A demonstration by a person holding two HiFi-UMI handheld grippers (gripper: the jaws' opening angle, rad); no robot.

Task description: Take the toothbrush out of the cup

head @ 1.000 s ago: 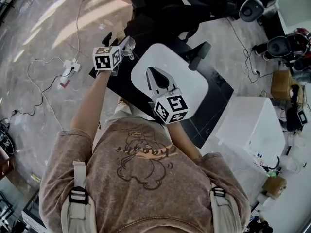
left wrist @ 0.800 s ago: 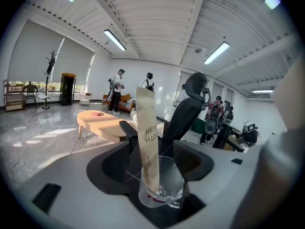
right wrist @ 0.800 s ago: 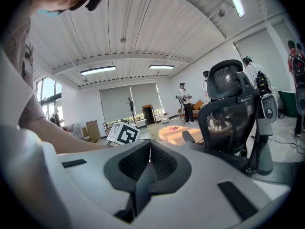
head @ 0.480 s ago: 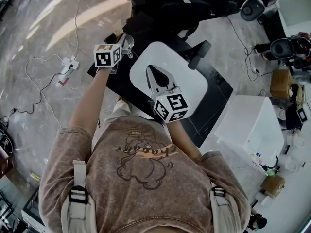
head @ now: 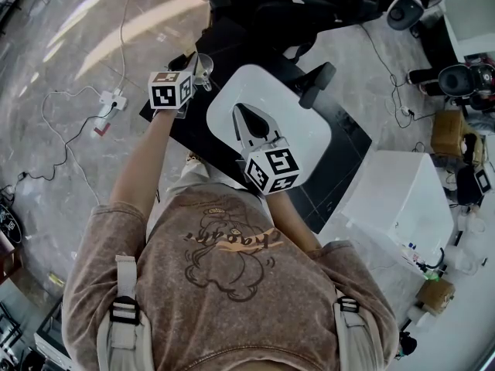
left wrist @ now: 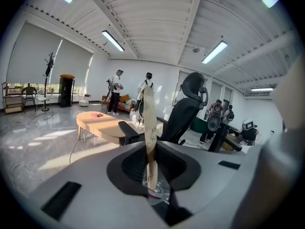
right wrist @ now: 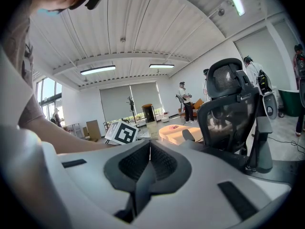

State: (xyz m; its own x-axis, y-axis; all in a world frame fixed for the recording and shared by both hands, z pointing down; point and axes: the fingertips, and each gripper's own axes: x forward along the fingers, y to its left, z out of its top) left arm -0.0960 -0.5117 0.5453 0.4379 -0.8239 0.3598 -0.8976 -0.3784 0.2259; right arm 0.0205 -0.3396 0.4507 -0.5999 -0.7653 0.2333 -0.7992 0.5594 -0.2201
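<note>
Room: a large open space with a ribbed ceiling and strip lights [left wrist: 213, 51]. Persons stand at the far wall, beyond a low round table [left wrist: 97, 123]. The floor [head: 69, 60] is polished grey stone with cables lying on it. Black office chairs [head: 255, 14] stand just behind the work surface.

Work surface: a black table [head: 193, 130] carrying a white rounded board [head: 302, 137].

Right gripper [right wrist: 150, 151]: jaws together, nothing between them. It hangs above the white board, not engaged in the task.

Left gripper [left wrist: 151, 162]: jaws have just been closing and now clamp on the toothbrush, near the table's far left corner.

Cup [left wrist: 159, 192]: clear glass, upright, directly below the left jaws.

Toothbrush [left wrist: 150, 128]: a pale, printed stick standing upright, lower end inside the cup, upper end rising above the jaws.

Step in hand: grasp is made; extraction has not begun.

Next move: lift the left gripper straight up along the toothbrush axis until the lower end clears the rim. Sideways pull risks tipping the cup, which nothing steadies.
</note>
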